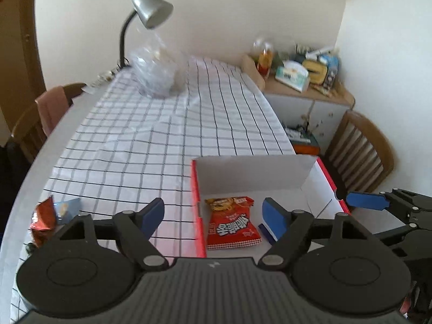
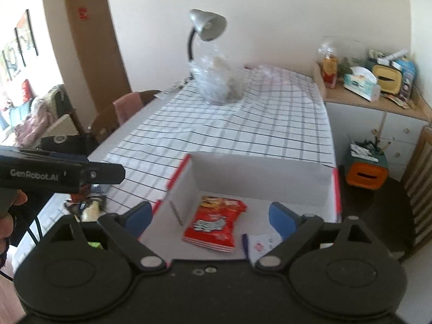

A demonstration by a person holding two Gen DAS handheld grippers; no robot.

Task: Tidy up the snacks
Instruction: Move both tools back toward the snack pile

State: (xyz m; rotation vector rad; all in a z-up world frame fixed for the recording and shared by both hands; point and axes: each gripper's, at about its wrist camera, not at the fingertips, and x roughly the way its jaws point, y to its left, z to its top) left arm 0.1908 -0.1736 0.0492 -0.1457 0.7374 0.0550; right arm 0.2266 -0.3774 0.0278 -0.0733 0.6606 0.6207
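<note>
A red snack packet point(image 1: 231, 222) point(image 2: 215, 222) lies flat on the white floor of an open cardboard box point(image 1: 251, 171) point(image 2: 259, 181), whose outside is red. It sits toward the box's left wall, with a small white and blue packet point(image 1: 267, 230) point(image 2: 260, 244) lying just to its right, also on the box floor.

The left gripper point(image 1: 213, 213) hangs above the box's near left corner, jaws spread wide and nothing between them; the red snack packet shows in the gap between its blue pads, below them and untouched. The right gripper point(image 2: 210, 217) hangs over the near side of the box, jaws spread very wide and empty, the red packet again lying below the gap, clear of both pads.

Left of the box, on the checked tablecloth point(image 1: 151, 135) point(image 2: 243, 124), lie more snacks: an orange-red packet point(image 1: 43, 220) beside a pale blue one point(image 1: 66, 209). Beyond the box, at the far end of the cloth, stands a crumpled clear plastic bag point(image 1: 155, 73) point(image 2: 218, 81), with a silver desk lamp point(image 1: 151, 9) point(image 2: 206, 24) behind it. To the box's right stands a wooden chair point(image 1: 361, 148).
</note>
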